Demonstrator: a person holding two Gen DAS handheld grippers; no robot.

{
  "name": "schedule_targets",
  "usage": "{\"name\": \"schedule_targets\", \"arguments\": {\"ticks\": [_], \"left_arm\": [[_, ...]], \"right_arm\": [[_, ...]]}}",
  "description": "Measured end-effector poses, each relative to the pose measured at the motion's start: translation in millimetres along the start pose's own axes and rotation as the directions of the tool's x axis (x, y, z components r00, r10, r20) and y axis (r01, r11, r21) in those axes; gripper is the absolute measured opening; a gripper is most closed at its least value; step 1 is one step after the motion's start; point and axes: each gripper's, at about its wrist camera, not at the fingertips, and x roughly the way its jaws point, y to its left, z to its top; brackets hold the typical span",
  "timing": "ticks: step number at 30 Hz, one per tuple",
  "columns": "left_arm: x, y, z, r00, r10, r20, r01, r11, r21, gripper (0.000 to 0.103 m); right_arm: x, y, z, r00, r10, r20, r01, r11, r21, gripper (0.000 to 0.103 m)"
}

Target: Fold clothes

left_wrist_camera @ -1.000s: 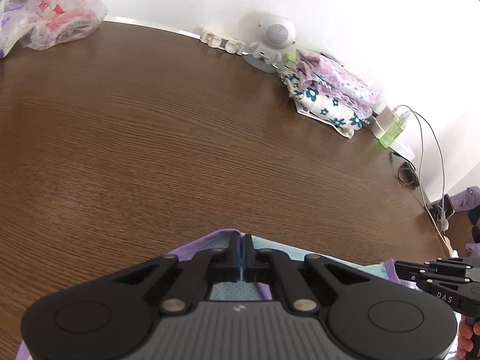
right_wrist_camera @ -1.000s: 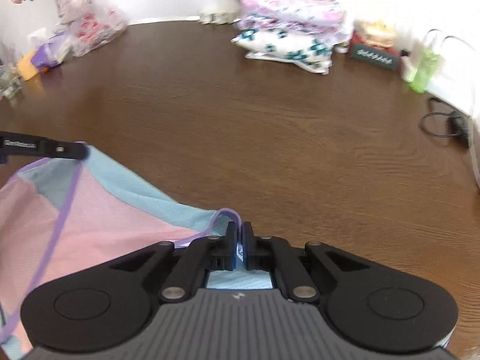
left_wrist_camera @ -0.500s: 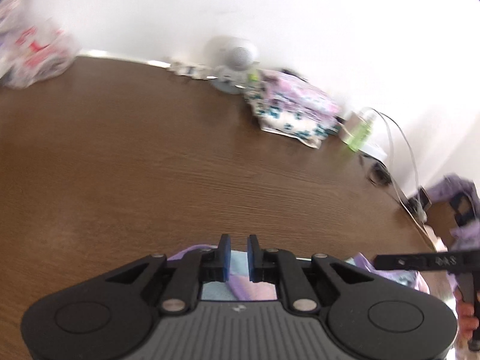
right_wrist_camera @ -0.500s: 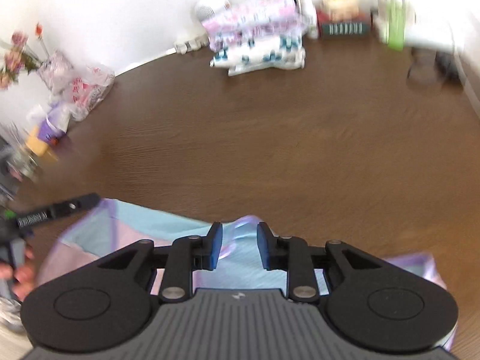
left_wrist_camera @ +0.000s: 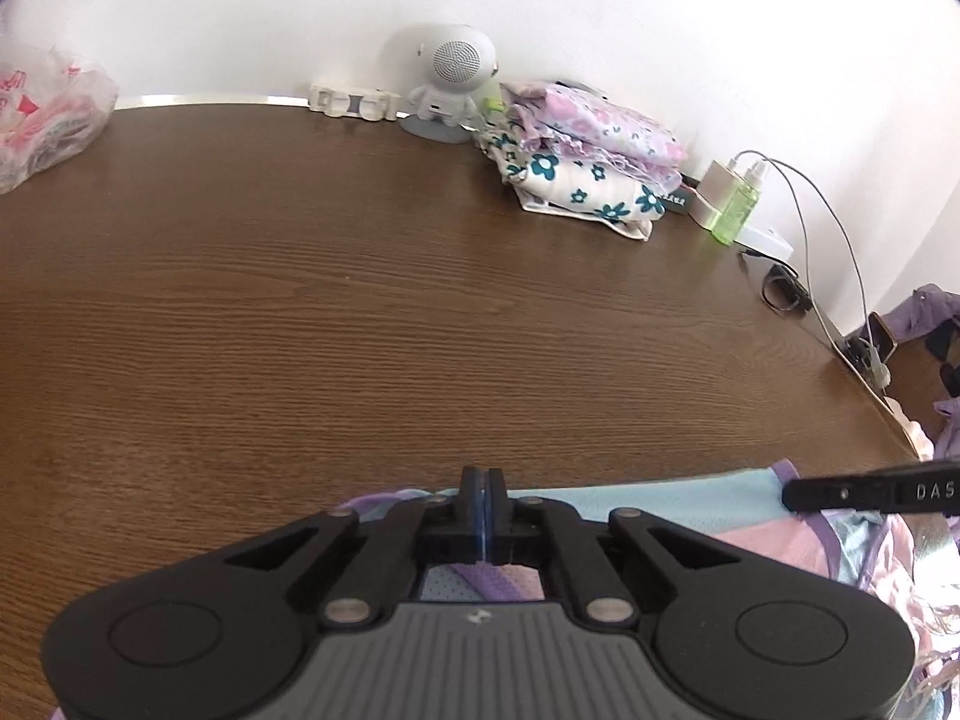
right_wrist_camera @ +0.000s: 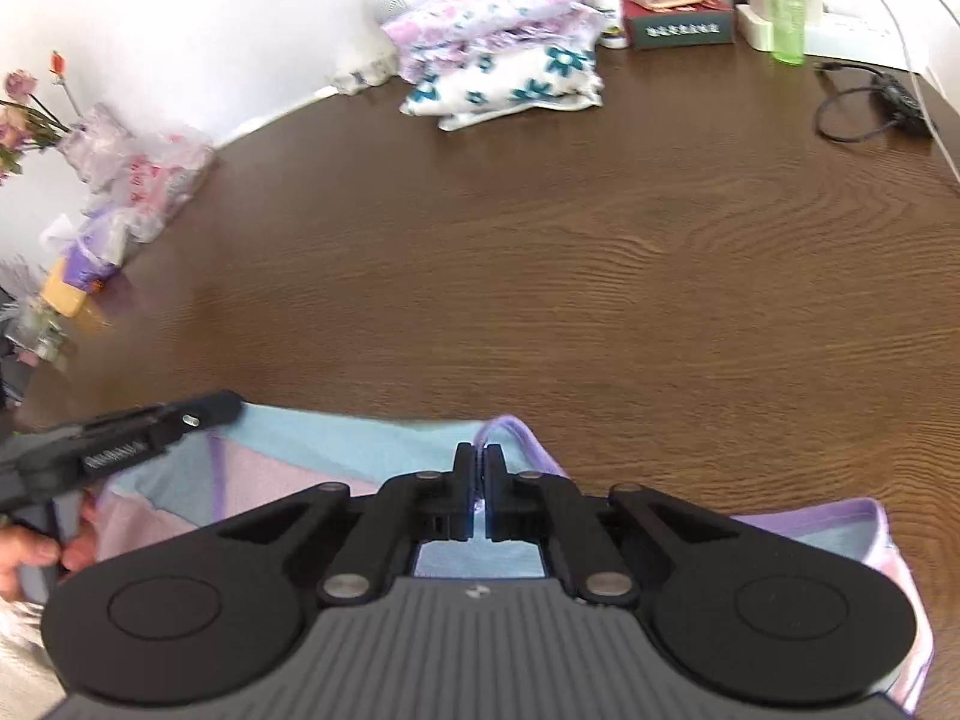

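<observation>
A pink and light-blue garment (left_wrist_camera: 690, 504) with purple trim lies flat at the near edge of the brown wooden table (left_wrist_camera: 360, 300). My left gripper (left_wrist_camera: 480, 477) is shut on its far hem near the left corner. In the right wrist view that gripper (right_wrist_camera: 231, 407) comes in from the left, with its tip at the garment's (right_wrist_camera: 336, 450) corner. My right gripper (right_wrist_camera: 478, 457) is shut on a raised fold of the purple trim (right_wrist_camera: 501, 425). The left wrist view shows it (left_wrist_camera: 789, 492) at the right end of the same hem. The grippers' bodies hide most of the garment.
A stack of folded floral clothes (left_wrist_camera: 588, 162) sits at the back, beside a white speaker figure (left_wrist_camera: 450, 78). A green bottle (left_wrist_camera: 738, 204), chargers and cables (left_wrist_camera: 786, 294) lie at the far right. Plastic bags (right_wrist_camera: 144, 180) and flowers are at the left. A hand (right_wrist_camera: 24, 552) holds the left gripper.
Half a second ago both grippers stood open above the garment. Now both have shut on its far hem, and the cloth lies more spread along the table's near edge.
</observation>
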Motion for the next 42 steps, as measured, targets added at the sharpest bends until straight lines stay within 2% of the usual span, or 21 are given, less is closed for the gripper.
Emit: {"name": "schedule_targets", "arguments": {"ticks": [6,8,10,12,14,16,20,22,26,29,31,32,33,34,36,42], "left_arm": [[-2.3,3.3,-1.7,1.000,0.014,0.025,-0.014,1.000,-0.017,0.001],[-8.9,6.2,-2.2,0.999,0.011,0.047,-0.010,0.999,-0.034,0.007],[-22.3,9.2,-2.3,0.996,0.000,0.089,0.004,0.999,-0.045,0.021],[-37.3,9.5,-1.9,0.994,-0.009,0.112,0.015,0.999,-0.051,0.032],[-54.0,6.2,-2.3,0.992,-0.032,0.124,0.036,0.999,-0.035,0.035],[-68.9,-1.0,-6.1,0.994,-0.033,0.103,0.032,0.999,0.008,0.035],[-85.6,-12.9,-27.5,0.999,-0.039,0.038,0.036,0.996,0.084,0.035],[-88.4,-19.1,-41.9,0.999,-0.043,-0.001,0.043,0.992,0.118,0.033],[-85.9,-27.6,-64.5,1.000,-0.013,-0.022,0.017,0.986,0.167,0.032],[-78.6,-29.1,-73.1,1.000,0.006,-0.025,-0.001,0.986,0.169,0.032],[-73.7,-29.9,-76.4,0.999,0.021,-0.025,-0.017,0.985,0.172,0.032],[-72.4,-30.7,-77.7,0.999,0.031,-0.018,-0.027,0.983,0.179,0.031],[-72.3,-31.0,-78.7,0.999,0.038,-0.015,-0.035,0.983,0.180,0.029],[-72.8,-31.1,-79.6,0.999,0.044,-0.013,-0.041,0.983,0.178,0.029],[-73.3,-31.1,-80.3,0.999,0.048,-0.009,-0.046,0.983,0.178,0.029],[-73.3,-33.4,-83.0,0.998,0.062,0.009,-0.063,0.980,0.187,0.029]], "right_arm": [[5.3,3.2,-2.9,0.999,-0.002,0.032,0.003,1.000,-0.019,0.003],[3.8,1.8,-1.9,0.999,0.010,0.034,-0.011,1.000,0.007,0.006],[-6.6,-1.9,-2.8,0.998,0.034,0.060,-0.036,0.999,0.036,0.011],[-22.2,-3.1,-5.4,0.995,0.038,0.096,-0.042,0.998,0.041,0.027],[-38.8,0.1,-12.6,0.994,0.031,0.101,-0.032,0.999,0.005,0.030],[-54.6,3.6,-21.7,0.995,0.021,0.097,-0.018,0.999,-0.039,0.030],[-77.7,2.7,-48.3,0.995,-0.063,0.073,0.072,0.989,-0.127,0.033],[-80.4,-6.4,-57.7,0.988,-0.142,0.061,0.149,0.979,-0.141,0.037],[-77.6,-32.8,-62.4,0.961,-0.272,0.051,0.276,0.955,-0.108,0.040],[-69.7,-50.9,-62.5,0.958,-0.286,0.029,0.287,0.956,-0.061,0.041],[-63.4,-56.5,-63.0,0.953,-0.302,0.027,0.303,0.951,-0.064,0.039],[-62.8,-57.8,-64.4,0.952,-0.305,0.036,0.307,0.949,-0.074,0.033],[-63.1,-58.7,-65.8,0.951,-0.306,0.046,0.309,0.947,-0.083,0.010],[-65.1,-61.3,-65.9,0.952,-0.303,0.048,0.306,0.949,-0.079,0.003],[-70.4,-67.6,-65.1,0.955,-0.294,0.047,0.296,0.953,-0.060,0.000],[-72.4,-77.2,-65.9,0.939,-0.342,0.046,0.344,0.938,-0.045,0.000]]}}
